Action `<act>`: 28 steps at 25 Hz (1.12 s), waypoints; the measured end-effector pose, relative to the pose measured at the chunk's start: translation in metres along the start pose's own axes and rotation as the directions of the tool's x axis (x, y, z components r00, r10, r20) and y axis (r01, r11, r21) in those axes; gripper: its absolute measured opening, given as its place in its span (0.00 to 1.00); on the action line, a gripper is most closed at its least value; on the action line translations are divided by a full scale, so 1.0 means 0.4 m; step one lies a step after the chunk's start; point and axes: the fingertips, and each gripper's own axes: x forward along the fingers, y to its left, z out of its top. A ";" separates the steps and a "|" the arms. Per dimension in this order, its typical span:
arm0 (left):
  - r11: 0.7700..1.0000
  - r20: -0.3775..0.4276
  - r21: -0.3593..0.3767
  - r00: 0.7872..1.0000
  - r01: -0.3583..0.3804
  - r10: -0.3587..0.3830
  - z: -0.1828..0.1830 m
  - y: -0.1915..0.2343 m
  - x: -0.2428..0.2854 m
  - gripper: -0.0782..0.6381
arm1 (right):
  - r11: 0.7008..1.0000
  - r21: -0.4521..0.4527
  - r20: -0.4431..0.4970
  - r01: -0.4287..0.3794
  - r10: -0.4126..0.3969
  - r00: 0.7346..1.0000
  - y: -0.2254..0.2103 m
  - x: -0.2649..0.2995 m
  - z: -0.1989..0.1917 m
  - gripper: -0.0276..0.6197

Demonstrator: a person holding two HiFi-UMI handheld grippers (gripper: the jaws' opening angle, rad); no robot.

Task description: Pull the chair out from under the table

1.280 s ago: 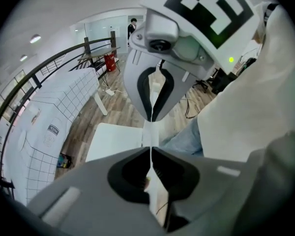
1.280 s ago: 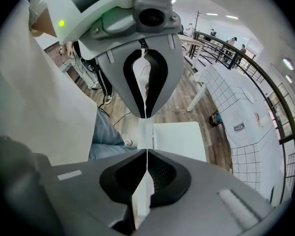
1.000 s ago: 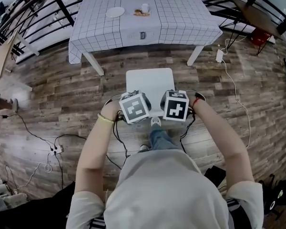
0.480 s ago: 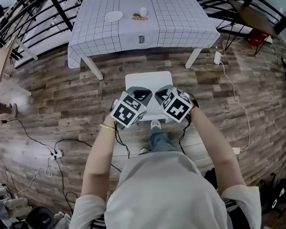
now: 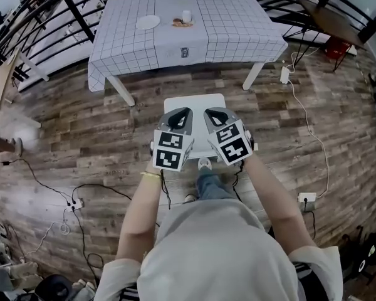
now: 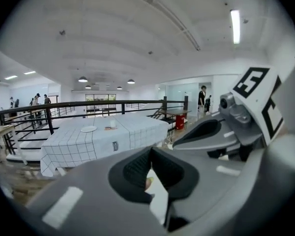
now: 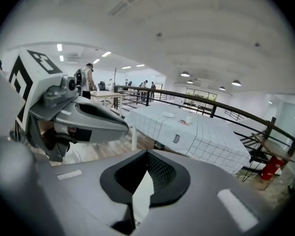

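Head view — chair (image 5: 194, 105) beneath left claw (image 5: 179, 114), right claw (image 5: 213, 113) — both closed, empty.

1 chair (image 5: 194, 113), 1 table (image 5: 122, 89) w/ 1 checked cloth (image 5: 238, 30). on it: 1 plate (image 5: 148, 22), 1 cup (image 5: 186, 15). 2 grippers: left gripper (image 5: 179, 116) + right gripper (image 5: 214, 115), 1 marker cube (image 5: 169, 150) each. 3 power strips (image 5: 75, 201) (image 5: 285, 74) (image 5: 306, 197) on the floor (image 5: 81, 124). 1 person (image 5: 213, 249), 2 arms in view.

Ahead of you, bare wooden floor (image 5: 188, 80) lies open between the chair (image 5: 194, 101) and the cloth-covered surface (image 5: 188, 42). Cables (image 5: 94, 183) trail at your left, another cable (image 5: 308, 115) at your right; railing (image 5: 81, 14) closes off the far side.
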 end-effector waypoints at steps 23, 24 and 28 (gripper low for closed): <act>0.980 0.120 -0.186 0.988 -0.073 0.097 0.025 -0.003 -0.055 0.12 | 0.874 0.484 0.252 -0.035 -0.101 0.962 -0.023 -0.080 0.020 0.04; 0.980 0.121 -0.187 0.988 -0.073 0.097 0.025 -0.004 -0.055 0.12 | 0.873 0.487 0.254 -0.037 -0.101 0.962 -0.023 -0.082 0.019 0.04; 0.979 0.124 -0.191 0.988 -0.071 0.096 0.026 -0.004 -0.056 0.12 | 0.880 0.474 0.243 -0.035 -0.093 0.966 -0.019 -0.083 0.019 0.04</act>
